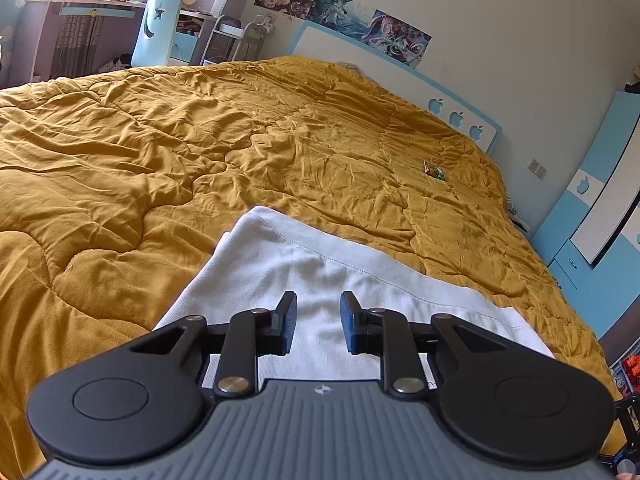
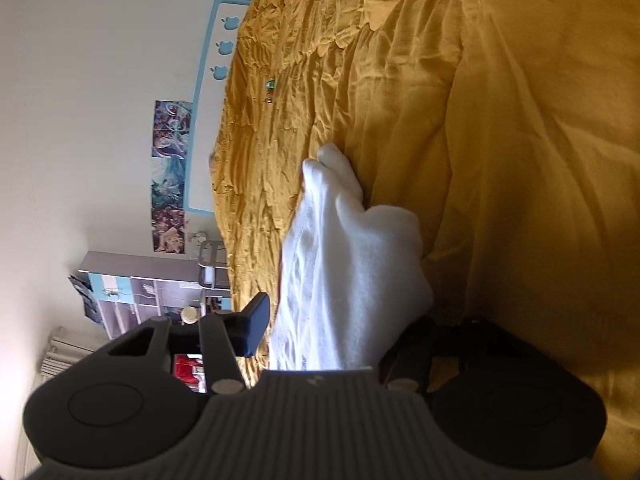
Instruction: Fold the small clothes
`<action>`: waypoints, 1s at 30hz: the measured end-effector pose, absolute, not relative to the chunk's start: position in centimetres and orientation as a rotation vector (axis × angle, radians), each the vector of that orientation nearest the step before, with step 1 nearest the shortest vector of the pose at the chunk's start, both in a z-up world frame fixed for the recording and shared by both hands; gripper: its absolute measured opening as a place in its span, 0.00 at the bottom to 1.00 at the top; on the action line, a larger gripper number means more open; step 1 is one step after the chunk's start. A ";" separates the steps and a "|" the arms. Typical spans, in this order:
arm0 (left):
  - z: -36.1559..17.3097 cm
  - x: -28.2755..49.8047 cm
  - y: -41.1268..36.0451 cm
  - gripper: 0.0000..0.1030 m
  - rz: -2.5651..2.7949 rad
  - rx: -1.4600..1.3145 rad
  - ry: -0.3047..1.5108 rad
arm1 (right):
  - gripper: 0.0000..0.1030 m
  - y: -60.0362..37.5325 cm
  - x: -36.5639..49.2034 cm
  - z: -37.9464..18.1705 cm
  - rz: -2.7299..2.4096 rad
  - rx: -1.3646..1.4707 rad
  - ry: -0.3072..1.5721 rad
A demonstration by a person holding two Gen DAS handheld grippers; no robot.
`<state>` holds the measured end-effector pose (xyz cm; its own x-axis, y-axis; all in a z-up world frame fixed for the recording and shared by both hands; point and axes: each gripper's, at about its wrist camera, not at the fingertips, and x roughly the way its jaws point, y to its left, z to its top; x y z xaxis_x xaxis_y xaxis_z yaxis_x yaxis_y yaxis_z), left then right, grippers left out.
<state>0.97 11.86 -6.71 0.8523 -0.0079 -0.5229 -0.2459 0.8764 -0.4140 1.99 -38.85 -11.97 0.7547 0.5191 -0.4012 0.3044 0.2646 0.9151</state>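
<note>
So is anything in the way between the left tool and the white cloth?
No. The left tool hovers right over the white cloth on the yellow quilt, with nothing visible between them.

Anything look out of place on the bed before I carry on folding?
One thing: a small green and red object lies alone on the mustard quilt near the headboard, apart from the white garment. It is too small to identify. Nothing looks spilled or damaged.

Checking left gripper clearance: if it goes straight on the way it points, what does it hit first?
Most likely the white garment. The left gripper stands open just above it, tilted down, so the fingers would press into the cloth and the yellow quilt under it. How high it sits above the cloth is unclear.
</note>
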 end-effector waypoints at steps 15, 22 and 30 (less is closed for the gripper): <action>-5.6 -0.1 11.3 0.28 0.168 -0.370 0.465 | 0.13 -34.8 2.4 -5.0 0.037 0.928 0.720; -4.3 -1.4 11.9 0.28 0.261 -0.272 0.402 | 0.13 -28.9 3.7 1.3 0.030 0.513 0.677; -3.6 -3.2 14.6 0.29 0.321 -0.291 0.356 | 0.13 -21.1 3.5 6.2 0.121 0.200 0.510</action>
<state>-3.24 14.59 -3.58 0.8881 0.2543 -0.3829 -0.3553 0.9083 -0.2207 3.46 -21.12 6.19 0.8660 0.1642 -0.4722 -0.0646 0.9734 0.2200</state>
